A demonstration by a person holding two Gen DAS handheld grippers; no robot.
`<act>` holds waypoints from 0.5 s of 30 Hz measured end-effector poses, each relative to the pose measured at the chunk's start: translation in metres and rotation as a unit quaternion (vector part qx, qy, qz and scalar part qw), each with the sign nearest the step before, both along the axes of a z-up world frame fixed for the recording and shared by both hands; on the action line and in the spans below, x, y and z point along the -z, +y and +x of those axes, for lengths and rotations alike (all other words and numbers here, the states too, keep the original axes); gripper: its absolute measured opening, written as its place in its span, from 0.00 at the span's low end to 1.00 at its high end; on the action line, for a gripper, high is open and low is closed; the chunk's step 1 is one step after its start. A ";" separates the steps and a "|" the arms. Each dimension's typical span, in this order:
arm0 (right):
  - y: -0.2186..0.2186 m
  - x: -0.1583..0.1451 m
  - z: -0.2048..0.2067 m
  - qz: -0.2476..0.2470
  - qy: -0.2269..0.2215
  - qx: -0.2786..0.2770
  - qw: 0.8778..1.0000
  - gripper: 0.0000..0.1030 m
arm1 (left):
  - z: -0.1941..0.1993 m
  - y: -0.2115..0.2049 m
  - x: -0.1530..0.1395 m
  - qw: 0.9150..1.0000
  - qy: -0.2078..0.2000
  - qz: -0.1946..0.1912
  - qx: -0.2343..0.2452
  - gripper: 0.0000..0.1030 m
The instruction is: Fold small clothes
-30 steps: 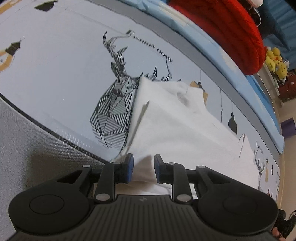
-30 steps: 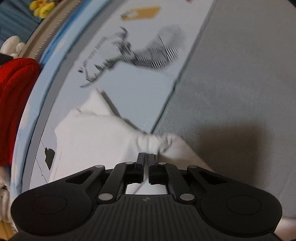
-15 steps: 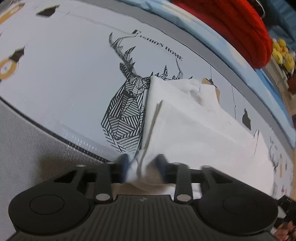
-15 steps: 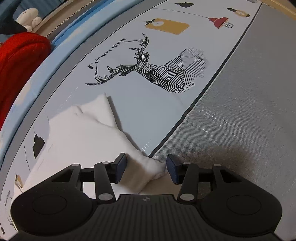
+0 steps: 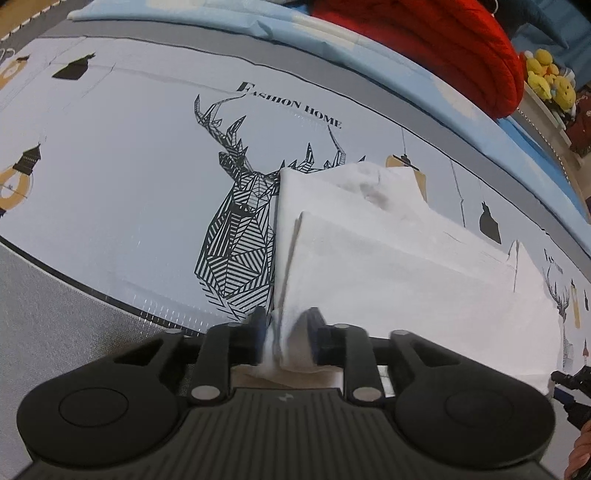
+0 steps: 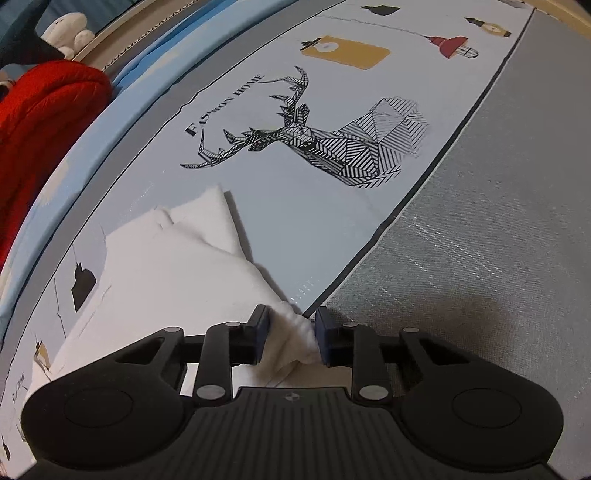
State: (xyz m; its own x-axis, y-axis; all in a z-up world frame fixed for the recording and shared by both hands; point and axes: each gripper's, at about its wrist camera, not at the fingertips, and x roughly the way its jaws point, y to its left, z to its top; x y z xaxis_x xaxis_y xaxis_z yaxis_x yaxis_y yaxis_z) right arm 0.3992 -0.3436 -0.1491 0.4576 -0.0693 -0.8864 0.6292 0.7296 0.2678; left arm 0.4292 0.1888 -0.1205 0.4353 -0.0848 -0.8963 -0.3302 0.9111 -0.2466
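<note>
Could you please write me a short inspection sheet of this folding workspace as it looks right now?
Surface: deer-print sheet beside a grey mat.
Job's things: white garment, partly folded, lying on the sheet.
Clutter: nothing seen.
Grippers: left gripper pinches a garment corner; right gripper has just been closing, bunched cloth between its pads.
Cables: nothing seen.
Surroundings: red quilted item, yellow plush toys, white plush.

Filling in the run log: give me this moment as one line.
stage: re-gripping near edge | left gripper: shut on white garment | right gripper: jaws just closing onto garment corner | surface: printed mat
</note>
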 end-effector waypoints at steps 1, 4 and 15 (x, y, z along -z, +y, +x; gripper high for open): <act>0.000 -0.001 0.001 -0.003 0.000 -0.001 1.000 0.29 | 0.000 -0.001 0.000 1.000 0.000 0.002 0.002 0.29; 0.002 0.000 0.004 -0.009 0.004 -0.017 1.000 0.33 | 0.000 -0.002 0.001 1.000 0.000 0.000 0.003 0.31; 0.004 0.006 0.012 -0.018 0.011 -0.036 0.999 0.33 | 0.004 0.001 0.009 1.000 0.004 -0.002 0.005 0.33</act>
